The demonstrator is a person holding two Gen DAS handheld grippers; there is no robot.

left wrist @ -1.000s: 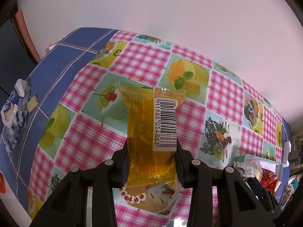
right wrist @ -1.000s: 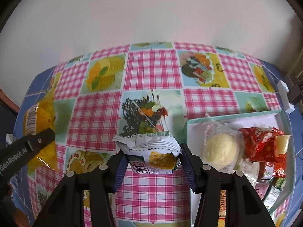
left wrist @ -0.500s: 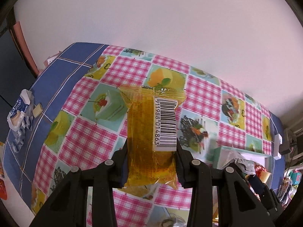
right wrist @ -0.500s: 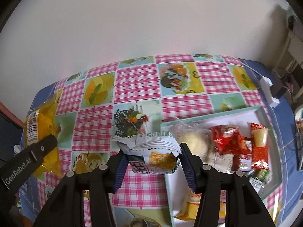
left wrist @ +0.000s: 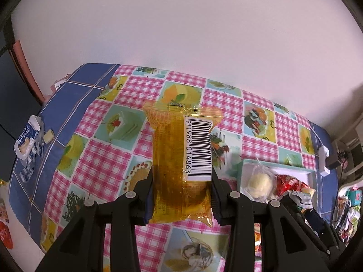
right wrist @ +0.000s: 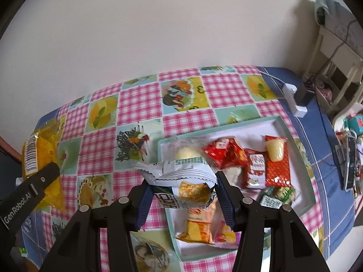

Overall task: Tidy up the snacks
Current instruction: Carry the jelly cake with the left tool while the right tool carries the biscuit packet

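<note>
My left gripper [left wrist: 181, 192] is shut on a yellow clear-wrapped snack with a barcode label [left wrist: 179, 158], held upright above the checked tablecloth. It also shows at the left of the right wrist view [right wrist: 40, 158]. My right gripper [right wrist: 183, 195] is shut on a white and green snack packet [right wrist: 181, 181], held above the near left part of a teal-rimmed white tray [right wrist: 304, 165]. The tray holds several snacks, among them a round pale bun [right wrist: 186, 153], red packets [right wrist: 229, 151] and an orange packet [right wrist: 199, 226]. The tray also shows in the left wrist view [left wrist: 290, 170].
A blue and white packet [left wrist: 28, 140] and a small cream piece [left wrist: 48, 136] lie on the blue cloth edge at far left. A white power adapter with a cable [right wrist: 297, 102] sits at the table's far right. A white wall stands behind the table. Clutter [right wrist: 349, 147] lies beyond the right edge.
Both grippers have risen and moved right with their snacks. The right gripper's packet was over the cloth left of the tray and is now over the tray's left part.
</note>
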